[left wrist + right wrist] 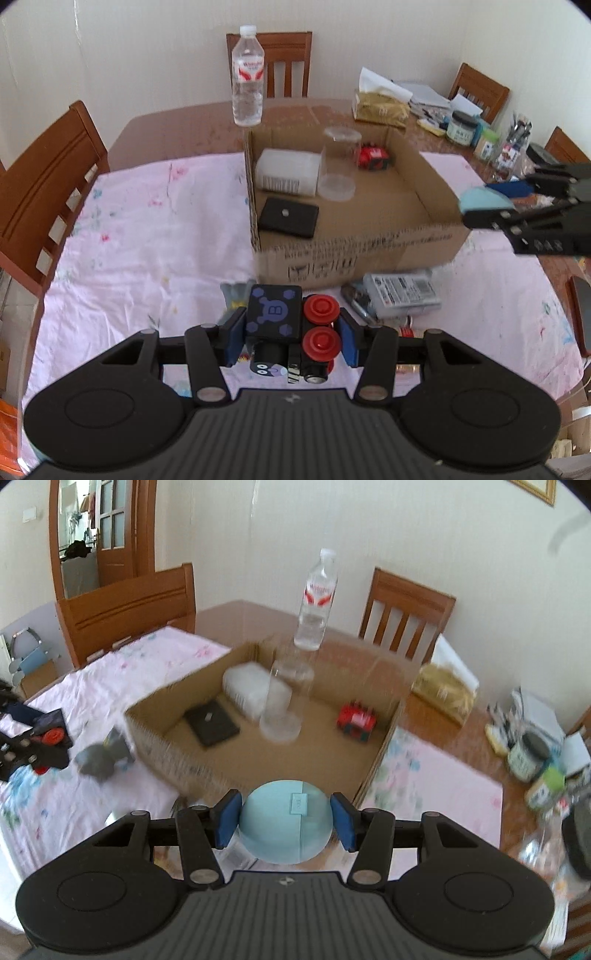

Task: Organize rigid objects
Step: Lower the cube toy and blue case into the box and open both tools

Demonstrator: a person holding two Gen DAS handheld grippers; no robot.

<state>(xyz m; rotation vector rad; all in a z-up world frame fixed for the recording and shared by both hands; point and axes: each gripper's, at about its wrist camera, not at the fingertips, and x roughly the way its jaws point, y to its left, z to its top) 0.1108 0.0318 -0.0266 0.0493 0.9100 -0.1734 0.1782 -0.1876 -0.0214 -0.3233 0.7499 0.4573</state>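
Pink crumpled cloth [147, 229] w/ cardboard box [354, 254]; tongs [286, 821] grip round case [284, 823].

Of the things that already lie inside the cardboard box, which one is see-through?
The clear plastic cup, standing upside down in the cardboard box. The white container, the black flat case and the red toy are opaque.

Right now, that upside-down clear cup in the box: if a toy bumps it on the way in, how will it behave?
The clear cup probably tips easily: tall, thin-walled, empty. It looks light, so a nudge may slide it across the cardboard box floor. Once over, its round body would likely roll toward the red toy.
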